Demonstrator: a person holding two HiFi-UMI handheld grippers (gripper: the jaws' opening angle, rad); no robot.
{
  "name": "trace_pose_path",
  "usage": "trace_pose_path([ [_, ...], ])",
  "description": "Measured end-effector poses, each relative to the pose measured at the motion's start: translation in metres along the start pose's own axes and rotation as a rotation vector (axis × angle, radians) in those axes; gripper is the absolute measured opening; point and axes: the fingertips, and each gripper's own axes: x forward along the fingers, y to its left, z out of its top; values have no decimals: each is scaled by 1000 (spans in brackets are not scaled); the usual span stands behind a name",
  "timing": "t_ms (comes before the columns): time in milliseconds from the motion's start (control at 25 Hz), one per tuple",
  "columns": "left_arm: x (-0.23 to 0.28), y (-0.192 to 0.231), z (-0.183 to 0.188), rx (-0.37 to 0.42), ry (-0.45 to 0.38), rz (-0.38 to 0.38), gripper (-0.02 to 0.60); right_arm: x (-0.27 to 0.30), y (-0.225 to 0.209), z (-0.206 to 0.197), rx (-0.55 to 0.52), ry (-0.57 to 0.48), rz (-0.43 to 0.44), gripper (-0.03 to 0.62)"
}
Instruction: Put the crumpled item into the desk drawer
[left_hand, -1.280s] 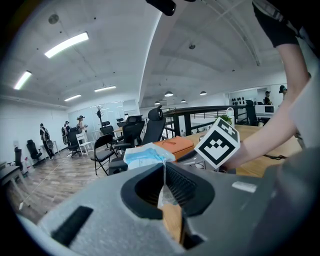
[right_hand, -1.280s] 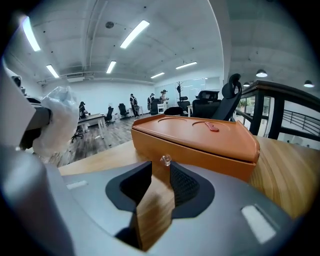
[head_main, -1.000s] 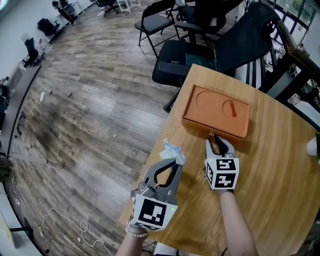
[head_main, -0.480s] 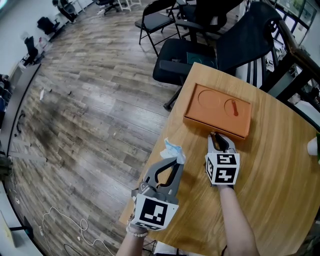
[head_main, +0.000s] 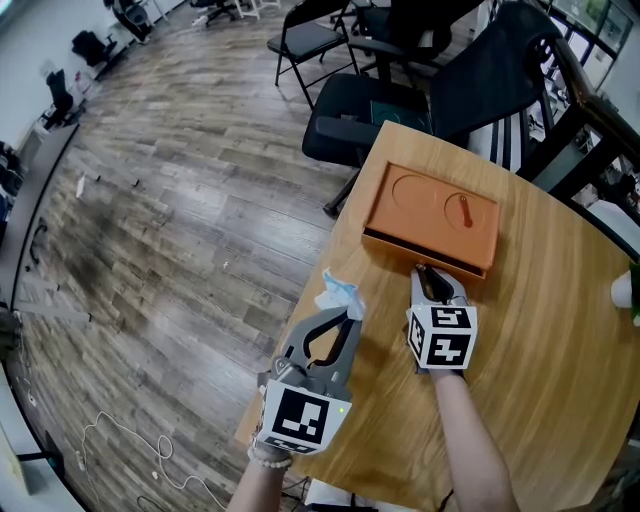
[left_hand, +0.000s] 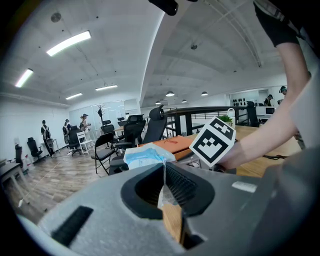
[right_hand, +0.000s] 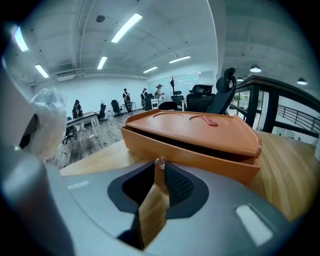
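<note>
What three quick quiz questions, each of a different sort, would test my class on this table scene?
1. True or false: the left claw is empty.
2. What colour is the box on the table?
3. Where is the crumpled wad? A on the table, B in the left claw, C on the box.
Key: 1 false; 2 orange; 3 B.

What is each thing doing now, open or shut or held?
Left tool: shut on the crumpled blue and white item.
Right tool: jaws have just been closing, now shut on the small drawer knob.
Orange desk drawer box: drawer open only a crack.
</note>
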Motion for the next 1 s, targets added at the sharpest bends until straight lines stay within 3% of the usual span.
trace_pose_path([
  [1000,-1,-2,2,3,-7,16,20,-32,30,-28,-48,21,51,67],
])
